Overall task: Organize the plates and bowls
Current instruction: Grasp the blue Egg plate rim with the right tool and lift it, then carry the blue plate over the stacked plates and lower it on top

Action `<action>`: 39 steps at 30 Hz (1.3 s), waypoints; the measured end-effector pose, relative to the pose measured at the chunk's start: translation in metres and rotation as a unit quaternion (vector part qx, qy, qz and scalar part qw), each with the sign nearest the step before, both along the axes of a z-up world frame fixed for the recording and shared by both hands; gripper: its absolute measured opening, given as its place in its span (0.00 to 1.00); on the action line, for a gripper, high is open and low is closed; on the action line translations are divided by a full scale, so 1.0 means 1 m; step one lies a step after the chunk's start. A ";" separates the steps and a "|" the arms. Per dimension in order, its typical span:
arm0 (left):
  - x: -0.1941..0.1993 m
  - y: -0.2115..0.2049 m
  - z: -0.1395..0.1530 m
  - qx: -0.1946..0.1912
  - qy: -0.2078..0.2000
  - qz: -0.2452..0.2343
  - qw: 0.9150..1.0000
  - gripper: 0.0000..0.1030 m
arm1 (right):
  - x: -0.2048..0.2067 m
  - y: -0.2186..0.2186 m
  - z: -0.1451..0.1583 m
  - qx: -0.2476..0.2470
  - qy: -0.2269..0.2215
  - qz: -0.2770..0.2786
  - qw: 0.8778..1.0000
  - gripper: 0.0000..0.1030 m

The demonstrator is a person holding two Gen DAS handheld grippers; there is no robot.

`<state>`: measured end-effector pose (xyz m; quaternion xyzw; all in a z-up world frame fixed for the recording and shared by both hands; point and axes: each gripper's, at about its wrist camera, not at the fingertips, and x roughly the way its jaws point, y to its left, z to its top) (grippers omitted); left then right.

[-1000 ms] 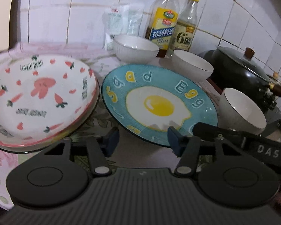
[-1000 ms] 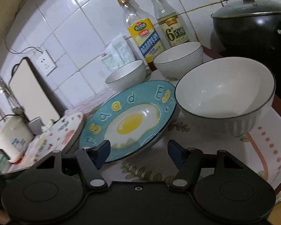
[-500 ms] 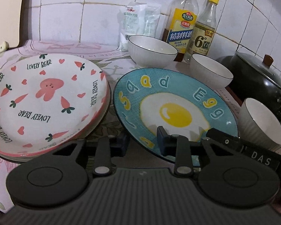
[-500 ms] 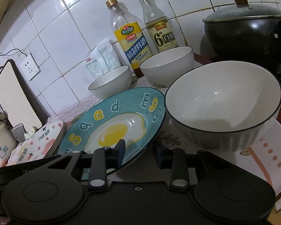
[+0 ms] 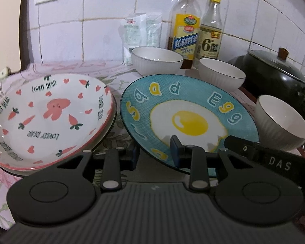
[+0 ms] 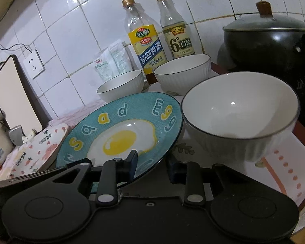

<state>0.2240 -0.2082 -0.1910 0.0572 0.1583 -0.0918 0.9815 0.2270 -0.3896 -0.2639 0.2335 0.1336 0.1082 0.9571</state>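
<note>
We hold the blue egg plate tilted above the desk, our left gripper and right gripper both clamped on its near rim; the bunny plate sits at nine o'clock, a white bowl at three.

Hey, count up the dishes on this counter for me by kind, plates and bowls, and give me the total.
Bowls: 3, all white, one by the packets, one by the bottles, one by the pot
Plates: at least 2, the egg plate and the bear plate, which seems to sit on another dish
Total: 5
</note>
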 end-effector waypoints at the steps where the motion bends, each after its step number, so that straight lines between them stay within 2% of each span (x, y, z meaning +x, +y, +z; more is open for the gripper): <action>1: -0.003 -0.001 0.001 0.005 -0.005 0.000 1.000 0.29 | -0.002 -0.001 -0.001 0.005 0.001 0.003 1.000 0.34; 6: -0.018 0.001 0.005 0.017 -0.014 -0.001 1.000 0.30 | -0.011 -0.002 -0.001 0.022 0.007 0.029 0.999 0.34; 15: -0.042 0.017 0.018 -0.002 -0.036 -0.002 0.999 0.30 | -0.032 0.007 0.017 0.014 -0.022 0.046 0.999 0.34; 24: -0.067 0.041 0.043 -0.029 -0.058 0.008 0.998 0.30 | -0.048 0.024 0.049 -0.004 -0.047 0.071 0.996 0.34; 31: -0.084 0.071 0.057 -0.051 -0.078 0.026 0.995 0.30 | -0.054 0.049 0.073 -0.026 -0.062 0.098 0.993 0.33; 39: -0.091 0.111 0.057 -0.068 -0.081 0.053 0.993 0.30 | -0.051 0.086 0.080 -0.045 -0.061 0.129 0.989 0.34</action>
